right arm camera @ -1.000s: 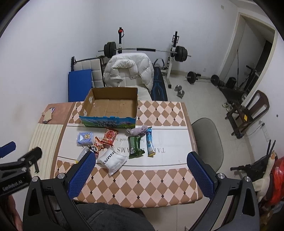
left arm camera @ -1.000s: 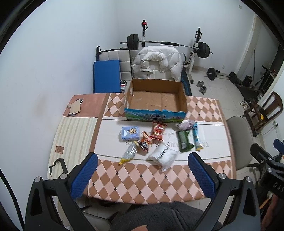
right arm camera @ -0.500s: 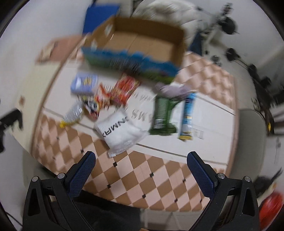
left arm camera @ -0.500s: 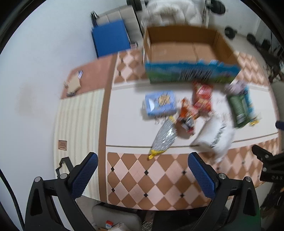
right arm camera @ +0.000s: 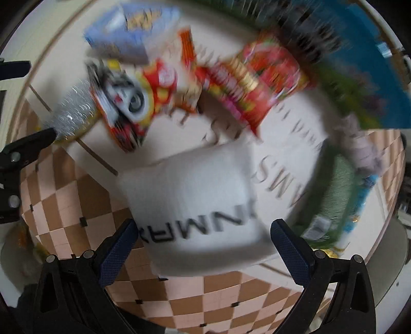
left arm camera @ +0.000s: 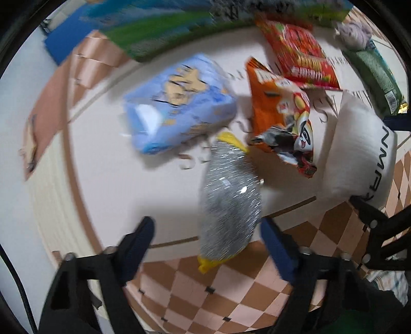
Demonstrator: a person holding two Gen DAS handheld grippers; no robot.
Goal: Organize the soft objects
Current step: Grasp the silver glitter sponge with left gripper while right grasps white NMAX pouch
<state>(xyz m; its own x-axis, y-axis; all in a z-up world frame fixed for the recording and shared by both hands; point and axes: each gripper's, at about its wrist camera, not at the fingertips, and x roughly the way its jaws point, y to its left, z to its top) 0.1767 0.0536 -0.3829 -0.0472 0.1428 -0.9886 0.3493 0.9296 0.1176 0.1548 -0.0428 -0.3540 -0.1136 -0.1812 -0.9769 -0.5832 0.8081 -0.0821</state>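
Observation:
My left gripper point(left arm camera: 206, 246) is open, low over a silver mesh bag with yellow ends point(left arm camera: 228, 203) that lies between its fingers. My right gripper point(right arm camera: 203, 244) is open, with the near edge of a white pillow-like pack point(right arm camera: 195, 203) between its fingers. Further back lie a light blue pack point(left arm camera: 177, 102), an orange snack bag point(left arm camera: 280, 113), a red snack bag point(left arm camera: 300, 54) and a green pack point(left arm camera: 372, 74). The same snack bags show blurred in the right wrist view point(right arm camera: 159, 84).
A cardboard box with a blue-green printed side point(left arm camera: 179, 23) stands behind the packs. A grey soft toy point(left arm camera: 354, 33) lies near it. The table point(left arm camera: 108, 185) has a checkered cloth along its near edge. The other gripper point(left arm camera: 380, 231) shows at right.
Both grippers have dropped from high above the table to just over the packs. The left closed in on the silver mesh bag, the right on the white pack. Both views are motion-blurred.

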